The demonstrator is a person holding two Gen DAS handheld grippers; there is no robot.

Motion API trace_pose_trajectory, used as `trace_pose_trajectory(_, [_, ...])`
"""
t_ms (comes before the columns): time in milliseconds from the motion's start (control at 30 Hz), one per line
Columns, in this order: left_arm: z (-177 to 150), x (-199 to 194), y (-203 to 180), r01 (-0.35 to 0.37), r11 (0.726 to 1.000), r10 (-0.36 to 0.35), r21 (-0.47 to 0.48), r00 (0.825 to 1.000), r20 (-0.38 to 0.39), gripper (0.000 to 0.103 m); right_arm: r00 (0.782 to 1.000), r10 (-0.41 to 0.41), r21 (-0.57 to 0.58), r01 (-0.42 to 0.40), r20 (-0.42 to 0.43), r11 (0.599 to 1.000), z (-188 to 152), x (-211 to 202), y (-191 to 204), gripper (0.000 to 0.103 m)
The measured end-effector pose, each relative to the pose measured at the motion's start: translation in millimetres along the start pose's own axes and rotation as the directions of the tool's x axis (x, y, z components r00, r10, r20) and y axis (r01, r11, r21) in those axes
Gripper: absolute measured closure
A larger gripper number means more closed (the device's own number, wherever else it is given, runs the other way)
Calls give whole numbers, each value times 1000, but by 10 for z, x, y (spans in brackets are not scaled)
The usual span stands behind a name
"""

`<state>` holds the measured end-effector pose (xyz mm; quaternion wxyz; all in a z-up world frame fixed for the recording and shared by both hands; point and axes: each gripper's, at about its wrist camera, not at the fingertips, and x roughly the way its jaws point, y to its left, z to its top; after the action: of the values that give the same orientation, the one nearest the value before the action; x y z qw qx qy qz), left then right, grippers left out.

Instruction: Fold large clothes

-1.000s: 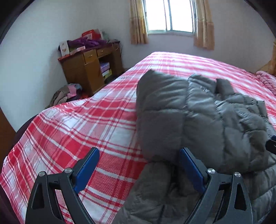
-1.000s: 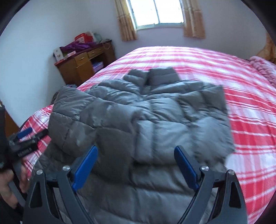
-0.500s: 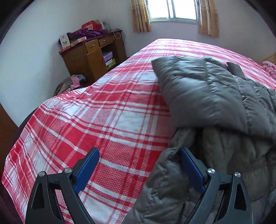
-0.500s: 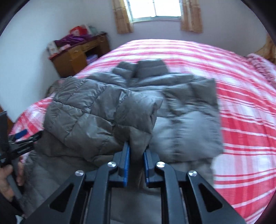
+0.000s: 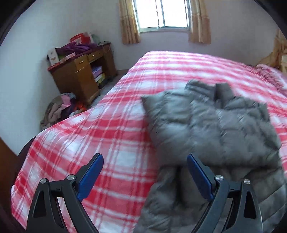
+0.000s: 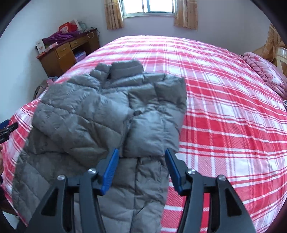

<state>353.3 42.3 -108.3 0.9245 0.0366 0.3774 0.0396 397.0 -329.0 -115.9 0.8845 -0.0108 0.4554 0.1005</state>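
Note:
A grey puffer jacket (image 6: 107,116) lies front up on the red plaid bed (image 6: 224,107), collar toward the window. Both sleeves are folded across its chest. My right gripper (image 6: 142,154) hovers over the lower middle of the jacket. Its jaws are opening, the blue pads (image 6: 110,170) touch no cloth, and the jacket lies below the gap. My left gripper (image 5: 144,159) stands open above the bed, at the left edge of the jacket (image 5: 215,125), with its right pad over the hem. The left gripper's tip (image 6: 7,128) also shows at the left edge of the right wrist view.
A wooden desk (image 5: 80,75) piled with boxes and purple cloth stands against the left wall. A heap of clothes (image 5: 59,109) lies on the floor beside the bed. A pink blanket (image 6: 265,71) lies at the bed's far right. The window (image 6: 148,7) is behind the bed.
The right gripper closed on the folded sleeve's end half a second ago and has now let go and drawn back. The left gripper stayed open and rose away from the jacket's edge.

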Motion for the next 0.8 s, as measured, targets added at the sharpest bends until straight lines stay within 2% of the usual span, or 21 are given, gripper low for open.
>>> trace_pose_trajectory(133, [232,225,-247,78,996,-77,-48,997,26,9,997,55,31,-56,49,998,130,-141,267,46])
trace_pose_trajectory(233, [328,471,-452,85,995,-83,-60,996,31,9,987,103,112,-117,126,987,187,-56,498,46])
trace_pose_trajectory(367, [313,887,-584,40,996,-42,-76,999,-28,9,978,20,178,-57,205,982,214,313,740,46])
trace_pose_trajectory(500, [216,1177,-600,18,996,-24,-93,997,-68,9,978,-46,188,7,203,982,186,623,800,46])
trace_pose_trajectory(667, [110,1310,-688,2,998,-6,-66,998,-56,8,982,-89,166,61,168,984,76,935,737,46])
trace_pose_trajectory(800, [70,1330,-771,-19,999,17,-38,999,-40,6,980,-105,176,75,166,981,-32,1010,666,46])
